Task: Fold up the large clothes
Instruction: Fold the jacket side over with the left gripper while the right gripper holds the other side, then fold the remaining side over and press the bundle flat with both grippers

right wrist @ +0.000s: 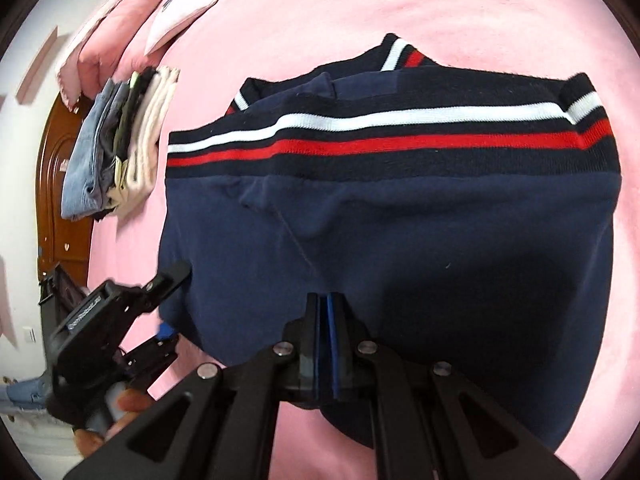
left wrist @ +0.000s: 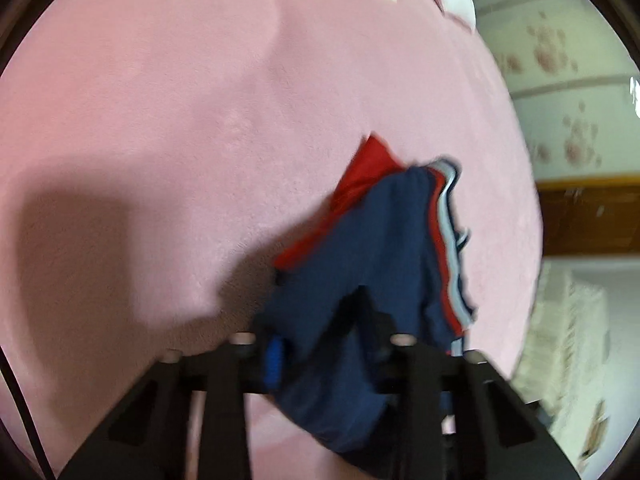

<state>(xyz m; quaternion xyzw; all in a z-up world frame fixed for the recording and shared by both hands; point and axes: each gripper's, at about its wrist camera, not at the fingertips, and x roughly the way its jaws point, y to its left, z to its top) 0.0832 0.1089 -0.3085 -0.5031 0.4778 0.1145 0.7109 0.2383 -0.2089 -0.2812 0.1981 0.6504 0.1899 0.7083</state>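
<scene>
A navy sweater [right wrist: 400,220] with white and red stripes on its hem lies folded on a pink bed [right wrist: 320,8]. My right gripper [right wrist: 326,308] is shut on the sweater's near edge. My left gripper [right wrist: 172,304] shows at the sweater's left corner in the right wrist view, its fingers spread around the cloth. In the blurred left wrist view, the left gripper [left wrist: 320,324] has navy cloth [left wrist: 360,260] bunched between its fingers, with red fabric [left wrist: 360,184] behind it.
A stack of folded clothes [right wrist: 120,140] lies on the bed left of the sweater. A pink pillow [right wrist: 112,28] and a white pillow [right wrist: 188,0] lie beyond it. A wooden door [right wrist: 60,184] stands at far left.
</scene>
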